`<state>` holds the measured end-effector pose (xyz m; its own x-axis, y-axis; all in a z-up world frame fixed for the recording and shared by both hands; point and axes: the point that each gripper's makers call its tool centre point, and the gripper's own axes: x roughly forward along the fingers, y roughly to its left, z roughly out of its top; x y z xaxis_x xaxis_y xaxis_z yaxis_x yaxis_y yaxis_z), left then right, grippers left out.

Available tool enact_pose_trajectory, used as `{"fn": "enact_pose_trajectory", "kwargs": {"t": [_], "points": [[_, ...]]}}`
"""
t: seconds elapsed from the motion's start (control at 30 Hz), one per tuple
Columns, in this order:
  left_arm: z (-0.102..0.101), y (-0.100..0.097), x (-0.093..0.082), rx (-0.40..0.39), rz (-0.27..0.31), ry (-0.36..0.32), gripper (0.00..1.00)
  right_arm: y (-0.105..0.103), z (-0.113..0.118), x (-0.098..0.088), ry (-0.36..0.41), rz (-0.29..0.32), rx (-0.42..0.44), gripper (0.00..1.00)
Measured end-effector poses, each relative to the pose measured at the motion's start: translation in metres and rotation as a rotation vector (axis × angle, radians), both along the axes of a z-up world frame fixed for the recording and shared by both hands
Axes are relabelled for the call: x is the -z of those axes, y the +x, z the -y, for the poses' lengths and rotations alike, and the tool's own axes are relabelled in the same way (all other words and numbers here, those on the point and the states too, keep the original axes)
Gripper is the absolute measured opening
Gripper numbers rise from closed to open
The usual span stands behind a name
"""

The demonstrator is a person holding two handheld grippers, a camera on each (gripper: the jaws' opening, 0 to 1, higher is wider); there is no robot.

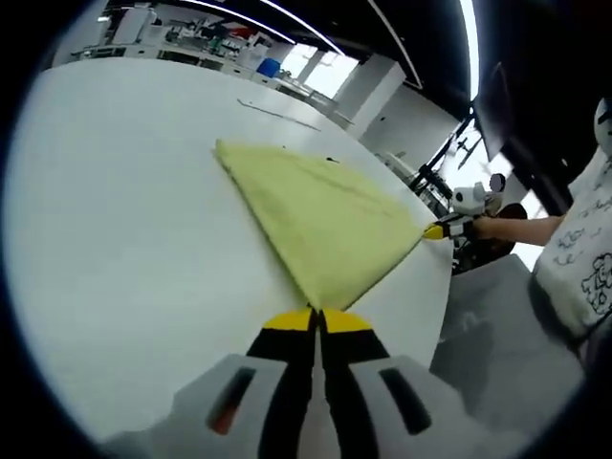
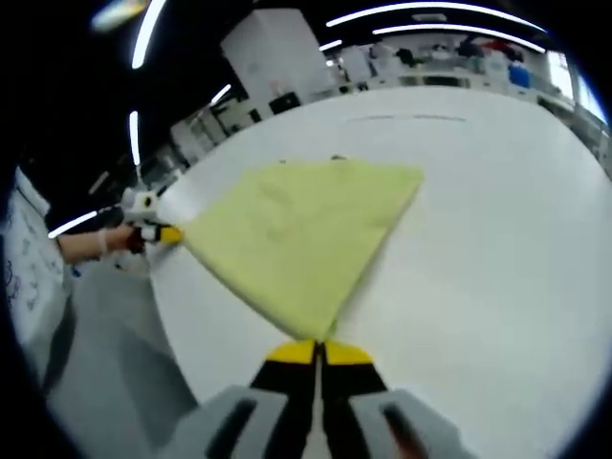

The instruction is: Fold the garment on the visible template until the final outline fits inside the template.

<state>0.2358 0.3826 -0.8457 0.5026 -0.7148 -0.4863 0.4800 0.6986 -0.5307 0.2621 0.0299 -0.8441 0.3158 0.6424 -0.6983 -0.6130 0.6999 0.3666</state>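
The yellow garment (image 1: pixel 320 222) lies flat on the white bench (image 1: pixel 124 239), spread ahead of both pairs of jaws. The left gripper (image 1: pixel 316 320) has its jaws closed on one near corner of it. The right gripper (image 2: pixel 318 352) pinches the other near corner the same way.

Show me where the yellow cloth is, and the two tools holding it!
yellow cloth (image 1: pixel 320 215): left gripper view, middle of the fabric.
left tool (image 1: pixel 316 320): left gripper view, between its yellow tips at the cloth's corner.
right tool (image 2: pixel 317 352): right gripper view, between its yellow tips.
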Motion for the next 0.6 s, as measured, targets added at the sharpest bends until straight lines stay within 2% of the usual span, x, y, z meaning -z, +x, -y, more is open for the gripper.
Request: {"fn": "enact_pose_trajectory", "kwargs": {"t": [0.13,0.17,0.2,0.23,0.3,0.33,0.4,0.47,0.53,0.57,0.6], "points": [[0.001,0.0,-0.002,-0.008,0.024,-0.003,0.01,-0.002,-0.004,-0.001,0.01,0.014,0.019,0.0],[0.001,0.0,-0.002,-0.009,0.029,-0.003,0.02,-0.004,-0.006,-0.003,0.012,0.019,0.019,0.03],[0.002,0.0,-0.005,-0.009,0.041,-0.007,0.06,-0.005,-0.008,-0.006,0.016,0.028,0.027,0.12],[0.001,0.001,-0.008,-0.02,0.048,-0.01,0.12,-0.006,-0.009,-0.01,0.021,0.034,0.039,0.2],[0.002,0.004,-0.017,-0.036,0.076,-0.01,0.26,-0.003,-0.008,-0.019,0.015,0.098,0.051,0.39],[-0.002,0.01,-0.022,-0.051,0.119,0.031,0.36,-0.001,-0.006,-0.023,0.011,0.126,0.064,0.47],[-0.001,0.011,-0.029,-0.049,0.15,0.057,0.51,0.003,-0.004,-0.038,0.03,0.184,0.099,0.62],[0.001,0.014,-0.041,-0.059,0.191,0.062,0.65,0.006,-0.002,-0.048,0.042,0.226,0.13,0.74],[0.003,0.015,-0.048,-0.071,0.21,0.064,0.79,0.01,0.003,-0.056,0.051,0.263,0.176,0.93],[0.006,0.015,-0.053,-0.079,0.218,0.07,0.88,0.015,0.005,-0.062,0.058,0.305,0.202,1.0],[0.007,0.016,-0.055,-0.087,0.222,0.075,0.98,0.01,0.009,-0.063,0.045,0.291,0.205,0.99]]}}
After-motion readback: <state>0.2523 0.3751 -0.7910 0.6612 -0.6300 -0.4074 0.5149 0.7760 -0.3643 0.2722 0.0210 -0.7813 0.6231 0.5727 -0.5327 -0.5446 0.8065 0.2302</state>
